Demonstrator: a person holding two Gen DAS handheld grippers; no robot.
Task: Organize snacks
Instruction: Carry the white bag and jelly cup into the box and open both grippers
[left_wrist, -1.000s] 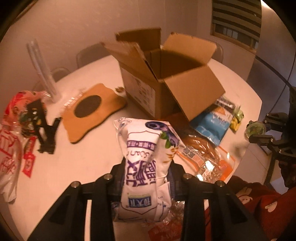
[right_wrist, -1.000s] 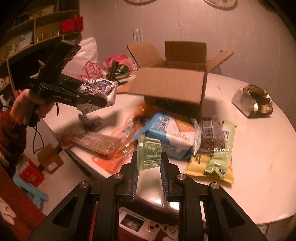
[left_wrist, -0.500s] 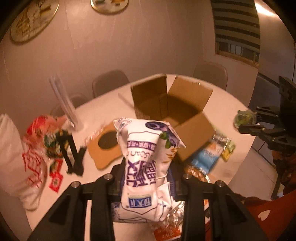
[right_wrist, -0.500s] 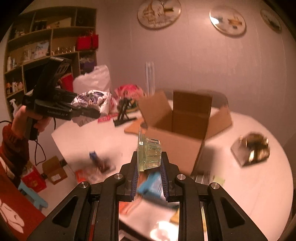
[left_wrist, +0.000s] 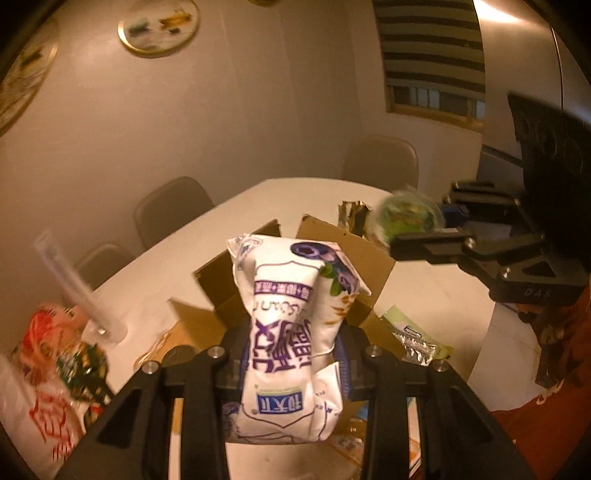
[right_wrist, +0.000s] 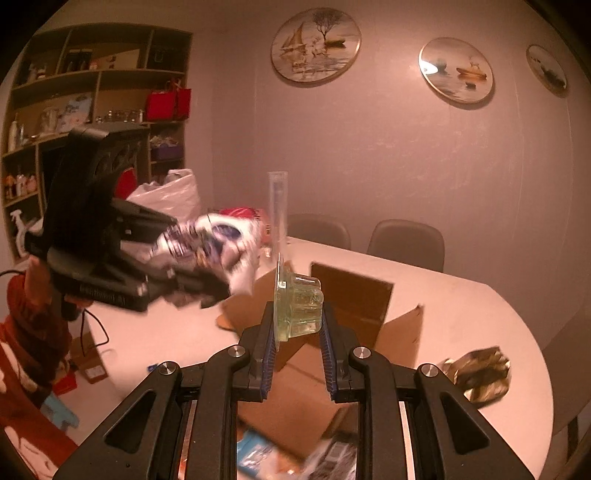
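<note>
My left gripper (left_wrist: 291, 354) is shut on a white and purple snack bag (left_wrist: 291, 325), held upright above the open cardboard box (left_wrist: 373, 258). In the right wrist view that same bag (right_wrist: 218, 251) shows blurred in the left gripper (right_wrist: 192, 254), high over the table's left side. My right gripper (right_wrist: 297, 325) is shut on a small clear green jelly cup (right_wrist: 299, 310), raised in front of the cardboard box (right_wrist: 351, 295). From the left wrist view the jelly cup (left_wrist: 406, 218) shows at the tip of the right gripper (left_wrist: 413, 230), up beside the box.
A white oval table (right_wrist: 461, 314) carries the box, a crumpled gold wrapper (right_wrist: 480, 373), a tall clear tube (right_wrist: 277, 214) and red and white bags (left_wrist: 40, 369). Loose snack packs (left_wrist: 413, 336) lie beside the box. Chairs (right_wrist: 406, 240) stand behind the table. A person's red sleeve (right_wrist: 33, 332) is at left.
Both grippers have risen with their snacks still held. The table and box now sit lower in both views, and more of the wall shows. The two grippers have come closer together.
</note>
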